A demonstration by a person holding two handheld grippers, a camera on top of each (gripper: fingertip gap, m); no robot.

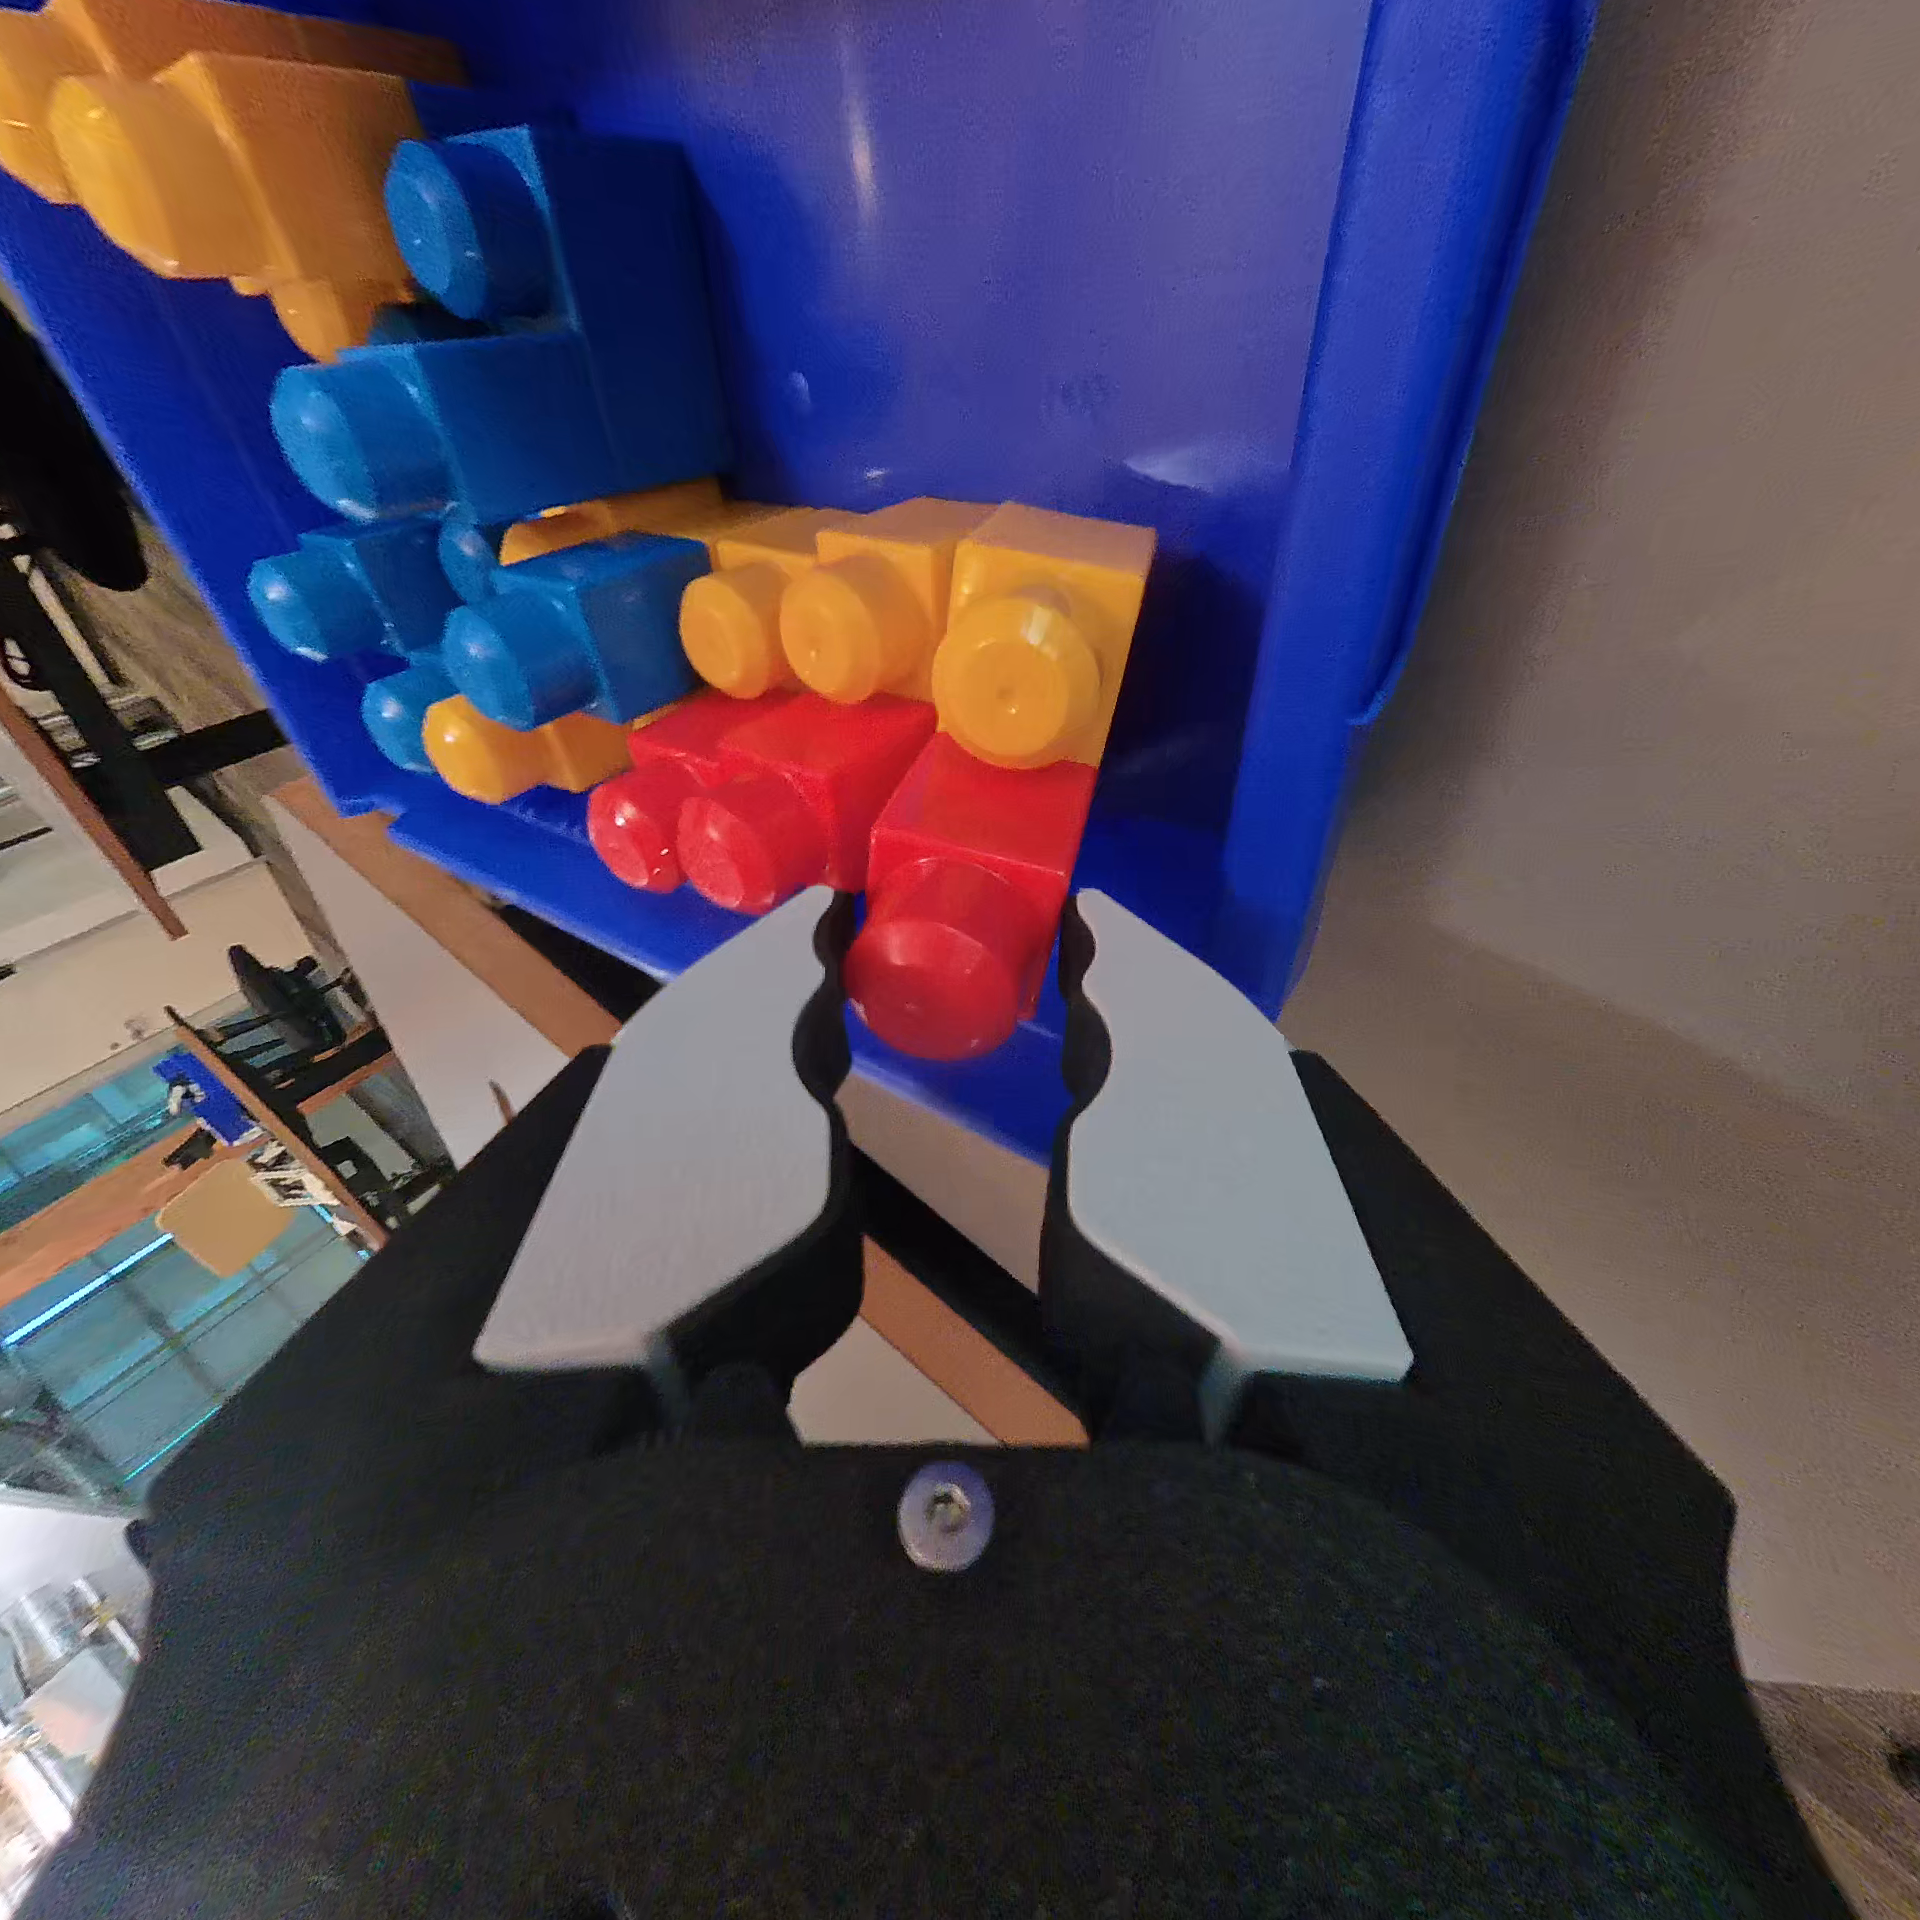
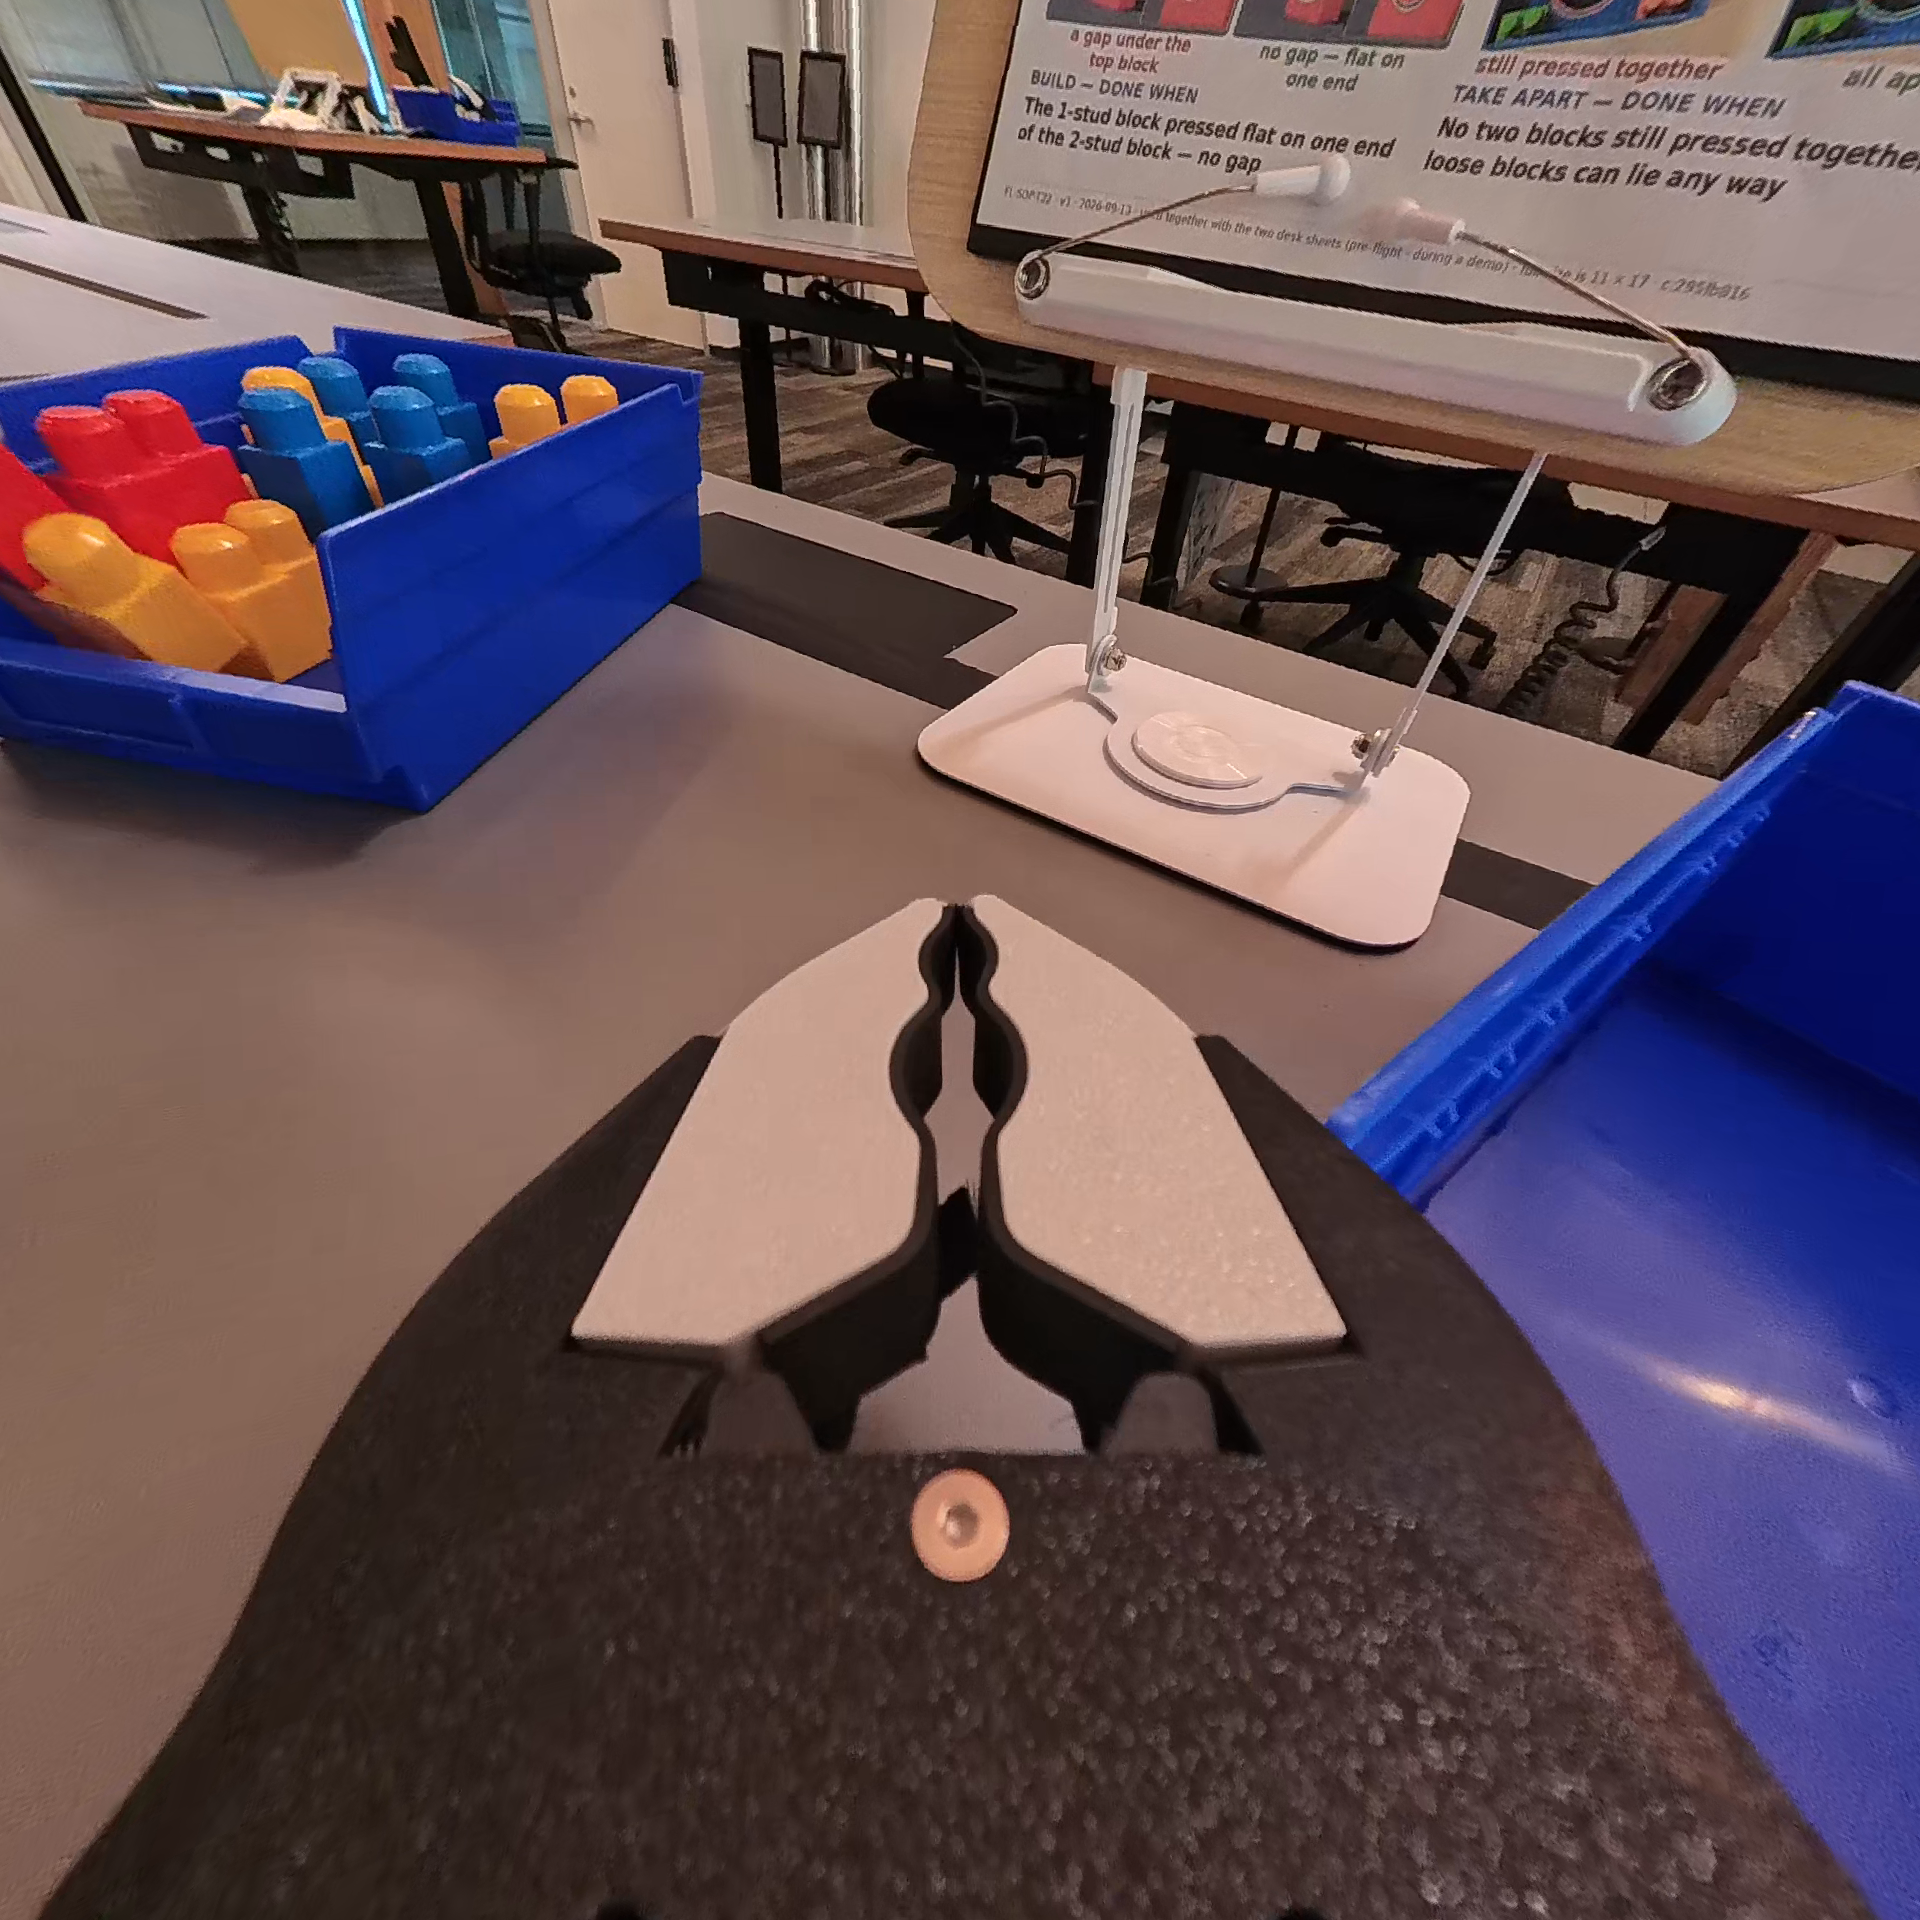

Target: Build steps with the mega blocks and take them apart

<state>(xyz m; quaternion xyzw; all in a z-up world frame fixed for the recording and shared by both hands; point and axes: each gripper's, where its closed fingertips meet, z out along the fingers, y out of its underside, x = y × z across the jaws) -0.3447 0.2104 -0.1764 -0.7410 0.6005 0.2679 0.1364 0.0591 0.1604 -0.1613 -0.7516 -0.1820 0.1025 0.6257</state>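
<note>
Now left gripper (image 1: 951, 914) at the bin (image 1: 1039, 312), jaws wide around a red block (image 1: 966, 873), not gripping. Right gripper (image 2: 958, 914) over table (image 2: 312, 987), jaws closed, empty.

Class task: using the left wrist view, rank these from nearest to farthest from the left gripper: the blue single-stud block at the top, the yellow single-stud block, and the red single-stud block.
1. Red single-stud block, between the left gripper's fingertips.
2. Yellow single-stud block, just beyond the red one.
3. Blue single-stud block, far upper left in the blue bin.
</note>
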